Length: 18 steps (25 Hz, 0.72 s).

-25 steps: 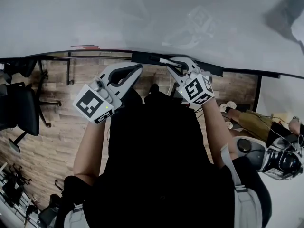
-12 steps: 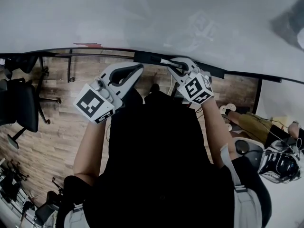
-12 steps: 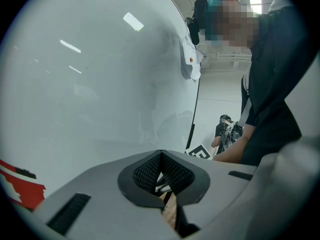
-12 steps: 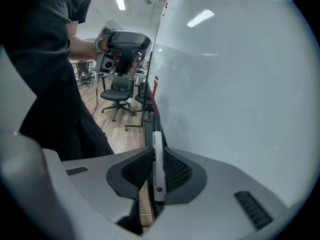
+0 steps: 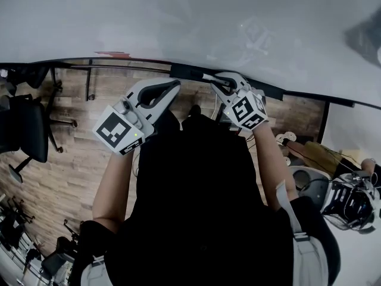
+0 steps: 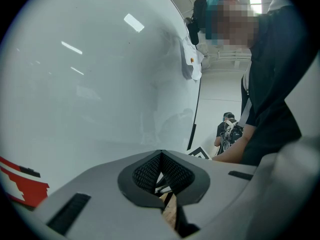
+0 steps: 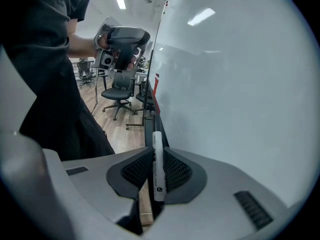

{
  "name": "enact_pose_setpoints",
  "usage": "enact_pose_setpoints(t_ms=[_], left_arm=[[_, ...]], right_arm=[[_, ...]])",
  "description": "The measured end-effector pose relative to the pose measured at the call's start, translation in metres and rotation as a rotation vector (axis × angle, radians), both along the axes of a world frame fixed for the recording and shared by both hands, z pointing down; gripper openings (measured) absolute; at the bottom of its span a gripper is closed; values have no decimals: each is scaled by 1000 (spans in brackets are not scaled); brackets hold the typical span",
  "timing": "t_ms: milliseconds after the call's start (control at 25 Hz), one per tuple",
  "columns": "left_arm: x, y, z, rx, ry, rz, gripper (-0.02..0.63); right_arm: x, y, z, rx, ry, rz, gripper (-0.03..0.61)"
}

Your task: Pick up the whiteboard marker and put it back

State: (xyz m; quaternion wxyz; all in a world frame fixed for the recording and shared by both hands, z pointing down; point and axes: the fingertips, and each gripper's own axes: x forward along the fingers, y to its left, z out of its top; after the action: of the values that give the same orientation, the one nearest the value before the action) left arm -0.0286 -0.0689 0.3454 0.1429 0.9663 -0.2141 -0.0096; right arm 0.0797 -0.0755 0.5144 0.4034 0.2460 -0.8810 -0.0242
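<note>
The right gripper point(image 5: 219, 86) clamps the whiteboard marker point(image 7: 158, 166) mid-barrel, its long axis lined up with the tray rail point(image 7: 148, 118) along the whiteboard's point(image 7: 235, 84) bottom edge just ahead, while the left gripper point(image 5: 171, 88), jaws together on nothing, hovers alongside.

The whiteboard point(image 7: 240, 84) is smooth, glossy white and mirrors the ceiling lights. The whiteboard marker point(image 7: 158, 169) has a smooth white plastic barrel with a slight sheen. The left tool point(image 6: 161, 173) and right tool point(image 7: 154, 170) are matt grey plastic with black, finely ribbed pads point(image 7: 134, 171). The floor point(image 5: 71, 159) shows wood-grain planks. The person's black shirt point(image 5: 196, 207) is matt cloth.
</note>
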Motion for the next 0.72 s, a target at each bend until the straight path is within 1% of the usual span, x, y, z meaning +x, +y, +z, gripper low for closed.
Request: enact_pose_setpoints(t_ms=[360, 720], left_arm=[[-13, 13, -6, 0, 0, -9, 11], [-14, 20, -6, -1, -9, -20, 11]], right_arm=[[-7, 9, -4, 2, 2, 11, 72], [-3, 13, 3, -2, 2, 16, 72]])
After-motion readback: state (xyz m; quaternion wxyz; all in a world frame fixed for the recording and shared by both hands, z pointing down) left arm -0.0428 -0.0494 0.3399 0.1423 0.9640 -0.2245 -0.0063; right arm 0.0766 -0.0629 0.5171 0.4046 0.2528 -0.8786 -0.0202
